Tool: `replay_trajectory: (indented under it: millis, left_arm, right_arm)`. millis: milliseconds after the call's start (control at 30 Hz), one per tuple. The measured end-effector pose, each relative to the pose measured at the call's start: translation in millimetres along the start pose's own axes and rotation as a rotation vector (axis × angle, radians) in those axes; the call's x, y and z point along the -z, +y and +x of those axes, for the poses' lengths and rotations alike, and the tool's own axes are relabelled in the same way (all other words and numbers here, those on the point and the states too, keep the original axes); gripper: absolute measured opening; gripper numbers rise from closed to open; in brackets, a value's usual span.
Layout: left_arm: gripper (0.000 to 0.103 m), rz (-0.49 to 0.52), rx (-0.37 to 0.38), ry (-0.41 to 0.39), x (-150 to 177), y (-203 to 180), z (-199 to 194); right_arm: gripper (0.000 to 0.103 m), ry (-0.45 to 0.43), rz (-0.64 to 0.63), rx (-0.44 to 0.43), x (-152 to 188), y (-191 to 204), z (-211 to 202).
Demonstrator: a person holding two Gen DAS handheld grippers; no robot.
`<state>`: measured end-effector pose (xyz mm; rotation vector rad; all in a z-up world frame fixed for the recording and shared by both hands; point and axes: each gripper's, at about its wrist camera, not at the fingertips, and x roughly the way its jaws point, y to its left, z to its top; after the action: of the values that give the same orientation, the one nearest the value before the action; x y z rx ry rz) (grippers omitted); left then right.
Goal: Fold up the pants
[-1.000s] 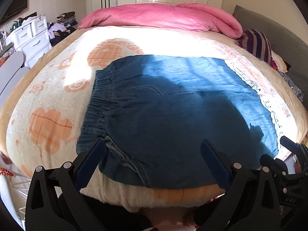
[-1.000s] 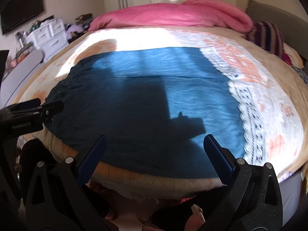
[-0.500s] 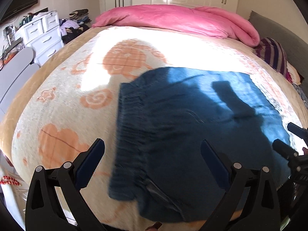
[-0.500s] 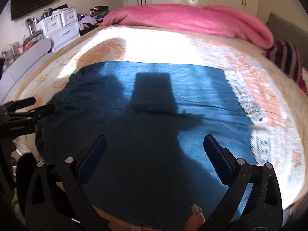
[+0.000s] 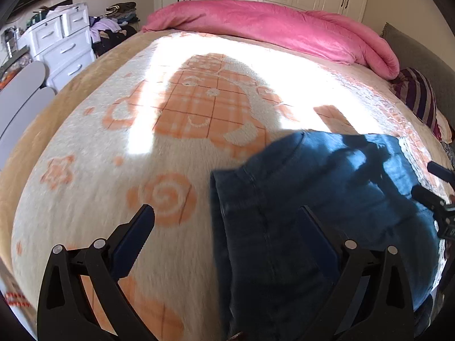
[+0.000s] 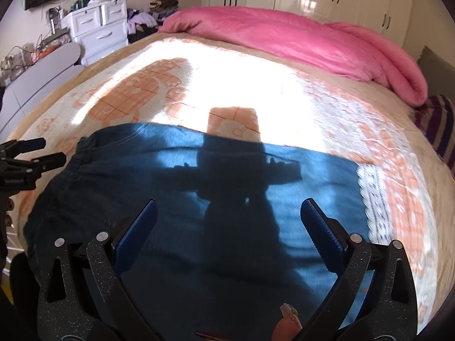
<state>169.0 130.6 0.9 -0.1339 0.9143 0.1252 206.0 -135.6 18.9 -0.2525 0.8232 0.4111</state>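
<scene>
Blue denim pants [image 6: 233,182] lie flat on the bed, elastic waistband to the left and a white lace-trimmed hem [image 6: 372,199] to the right. My right gripper [image 6: 229,221] hovers open over the middle of the pants, nothing between its fingers. In the left wrist view the pants [image 5: 327,199] fill the lower right, waistband edge facing left. My left gripper [image 5: 227,227] is open above the waistband edge, its left finger over the blanket and its right finger over the denim. Each gripper shows at the edge of the other's view.
A cream blanket with orange patterns [image 5: 199,108] covers the bed. A rolled pink duvet [image 5: 270,25] lies along the far side, a striped cushion [image 5: 418,99] at the right. White drawers [image 6: 96,28] and a grey board [image 5: 20,96] stand beyond the left edge.
Both grippers have moved forward over the bed and swung left, so the pants sit lower and further right in the left wrist view. Both stay open.
</scene>
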Motion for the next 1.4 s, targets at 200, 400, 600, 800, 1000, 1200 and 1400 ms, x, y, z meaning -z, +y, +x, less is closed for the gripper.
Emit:
replay_trajectory:
  millis: [200, 400, 600, 800, 1000, 1200, 1400]
  left_arm:
    - [0.099, 0.02, 0.012, 0.077, -22.2, 5.1, 45.1]
    - [0.099, 0.079, 0.054, 0.105, -31.2, -0.7, 71.8]
    - [0.059, 0.155, 0.129, 0.083, -31.1, -15.2, 72.1]
    - [0.037, 0.14, 0.179, 0.021, -33.6, -7.5, 59.9]
    - [0.036, 0.12, 0.203, -0.051, -33.3, -0.1, 41.9]
    - [0.036, 0.127, 0.184, -0.084, -26.6, -2.6, 32.3]
    - [0.036, 0.125, 0.162, -0.12, -23.2, -0.4, 20.1]
  right_arm:
    - [0.095, 0.048, -0.091, -0.04, -41.3, 3.7, 48.8]
    - [0.095, 0.111, -0.138, -0.066, -65.5, 8.1, 88.7]
    - [0.095, 0.172, -0.239, -0.061, -73.1, 15.0, 121.3]
    - [0.095, 0.159, -0.337, -0.089, -75.7, 29.4, 126.4]
    - [0.095, 0.161, -0.46, -0.092, -73.0, 49.8, 132.8]
    - [0.024, 0.144, -0.415, -0.23, -64.2, 53.7, 120.2]
    - [0.006, 0.043, -0.34, -0.281, -53.5, 47.7, 76.4]
